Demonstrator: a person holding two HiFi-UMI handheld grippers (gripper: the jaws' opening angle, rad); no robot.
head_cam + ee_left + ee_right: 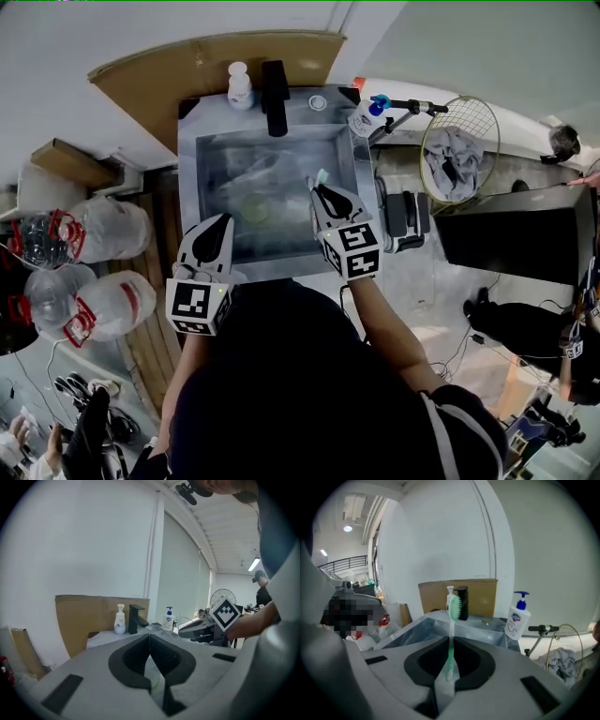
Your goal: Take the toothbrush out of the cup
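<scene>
My right gripper (322,190) (450,641) is shut on the pale green handle of a toothbrush (450,660). The brush stands upright, its green bristle head (322,176) (454,606) above the jaw tips, over the right side of the steel sink (202,159). A pale green round thing, apparently the cup (255,208), lies blurred on the sink floor to the left of the brush. My left gripper (225,221) (150,637) hangs over the sink's front left edge, jaws shut with tips touching, apart from the cup.
A black faucet (275,98) and a white pump bottle (240,86) stand behind the sink, a blue-pump bottle (366,117) at its right corner. Brown cardboard (216,61) backs it. A fan cage (459,150) stands to the right, large water bottles (94,230) to the left.
</scene>
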